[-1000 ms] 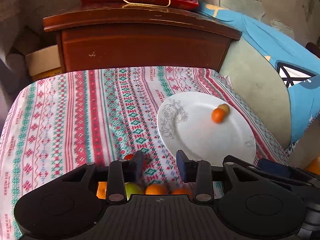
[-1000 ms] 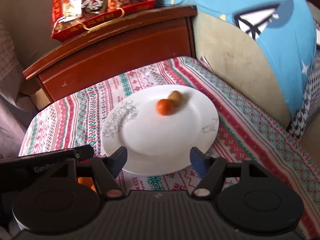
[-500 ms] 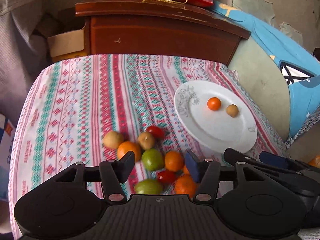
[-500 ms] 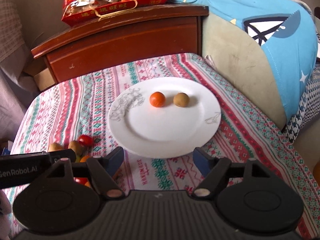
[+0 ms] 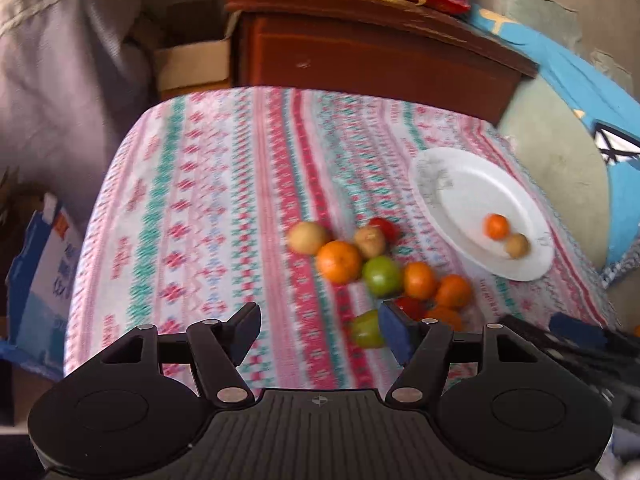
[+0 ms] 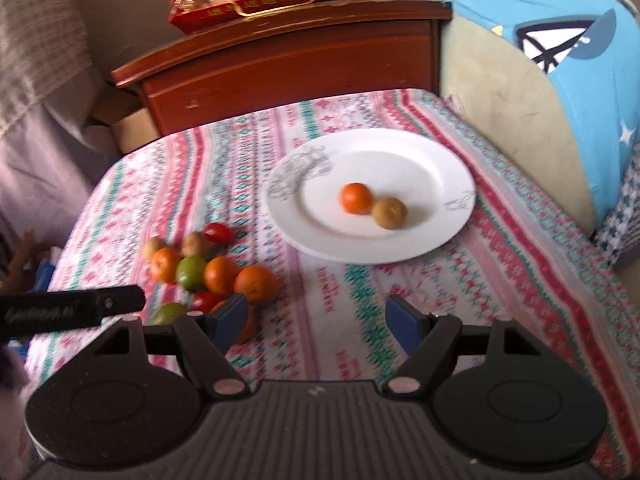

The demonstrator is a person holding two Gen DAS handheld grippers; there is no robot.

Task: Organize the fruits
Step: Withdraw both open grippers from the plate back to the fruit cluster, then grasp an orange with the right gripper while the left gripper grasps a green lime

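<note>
Left wrist view first: your patterned tablecloth (image 5: pixel 208 200) fills the frame, with the wooden cabinet (image 5: pixel 360 48) at twelve o'clock behind it. A second ago this camera sat low over the white plate (image 5: pixel 452 196); now the plate lies out at two o'clock and the whole fruit pile (image 5: pixel 380 268) has come into sight near centre. On the plate rest one small orange (image 5: pixel 496 226) and a brown fruit (image 5: pixel 517 245), touching each other. That suggests a delivery is finished and you are heading back for the next piece.

Your left gripper (image 5: pixel 316 332) has just been opening; its jaws stand apart with only cloth between them, the pile just off its right finger at one o'clock.

From the right wrist view, the plate (image 6: pixel 400 152) sits at twelve o'clock and the pile (image 6: pixel 212 268) at ten. Your right gripper (image 6: pixel 316 318) is spread wide and empty, its left finger overlapping the nearest orange (image 6: pixel 256 283) in the picture; whether they touch I cannot tell.

Most fruit remains on the cloth, so the job looks early. The nearest pieces are tightly packed; nudging one may roll its neighbours.
</note>
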